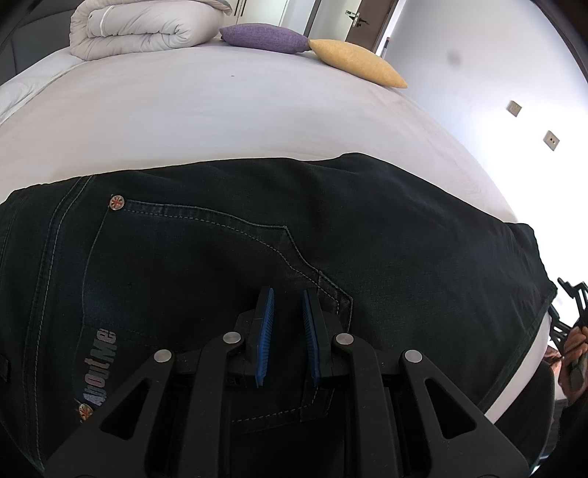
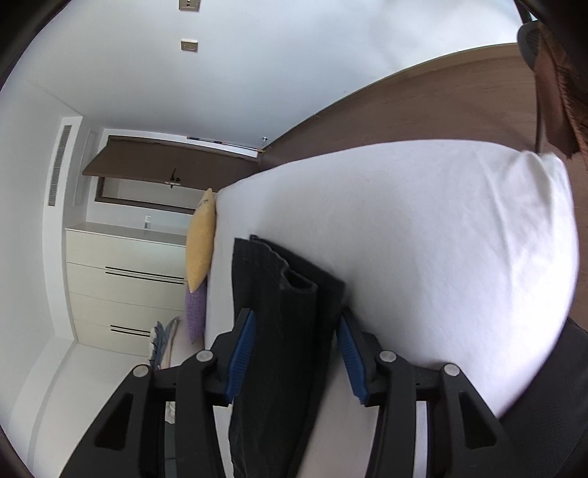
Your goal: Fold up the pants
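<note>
Dark denim pants (image 1: 257, 257) lie flat across the near part of a white bed (image 1: 220, 121), back pocket with stitched seams facing up. My left gripper (image 1: 288, 294) hovers just over the pocket corner, its blue pads a narrow gap apart with nothing between them. In the right wrist view the pants' leg end (image 2: 279, 312) lies on the bed near its edge. My right gripper (image 2: 294, 323) is open, its blue pads on either side of the leg fabric, not closed on it.
A folded white duvet (image 1: 139, 29), a purple cushion (image 1: 264, 36) and a yellow cushion (image 1: 356, 62) lie at the far side of the bed. A white drawer unit (image 2: 125, 286) stands beyond the bed; brown floor (image 2: 422, 99) runs alongside.
</note>
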Demonstrator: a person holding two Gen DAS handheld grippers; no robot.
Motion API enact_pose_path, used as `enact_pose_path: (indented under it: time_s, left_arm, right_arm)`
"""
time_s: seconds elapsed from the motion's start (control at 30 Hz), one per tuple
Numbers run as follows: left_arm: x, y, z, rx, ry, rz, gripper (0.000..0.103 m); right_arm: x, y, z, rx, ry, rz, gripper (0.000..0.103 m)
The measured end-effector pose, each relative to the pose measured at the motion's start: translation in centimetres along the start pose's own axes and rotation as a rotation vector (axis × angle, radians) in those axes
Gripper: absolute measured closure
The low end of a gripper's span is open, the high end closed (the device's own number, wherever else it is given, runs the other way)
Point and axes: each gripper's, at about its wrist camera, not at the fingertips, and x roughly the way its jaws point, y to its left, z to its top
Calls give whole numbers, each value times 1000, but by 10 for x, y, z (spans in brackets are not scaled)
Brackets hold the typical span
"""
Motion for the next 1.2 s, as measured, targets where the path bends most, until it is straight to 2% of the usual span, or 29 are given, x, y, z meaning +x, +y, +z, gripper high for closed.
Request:
enact_pose_path:
  time_s: [0.13, 0.2, 0.27, 0.33, 0.5, 0.83, 0.9, 1.0, 1.07, 1.2]
  left_arm:
    - [0, 0, 0, -1, 1, 3, 87]
    - [0, -1, 0, -2, 3, 7, 87]
    - [0, -1, 0, -3, 3, 8, 87]
    - [0, -1, 0, -5, 3, 6, 87]
    - [0, -1, -1, -9, 1, 8, 87]
    - [0, 4, -1, -25, 1, -10, 87]
    - [-1, 7, 0, -33, 1, -16, 87]
    - [-2, 11, 1, -49, 3, -29, 87]
    - [-4, 17, 2, -89, 5, -52, 87]
    - [-13, 25, 4, -174, 5, -112, 87]
  right_arm:
    - [9, 3, 10, -28, 25, 29, 56]
    - [13, 2, 15, -56, 44, 35, 65]
    - [17, -1, 20, -52, 59, 25, 88]
    - [20, -6, 22, -43, 66, 20, 91]
    - [16, 4, 16, -103, 55, -13, 90]
    - [8, 41, 1, -262, 3, -132, 91]
    - [8, 59, -8, -331, -1, -142, 91]
    - [11, 99, -38, -519, 21, -153, 91]
    - [16, 128, -74, -697, 52, -161, 91]
    - [31, 174, -199, -1221, 118, -192, 91]
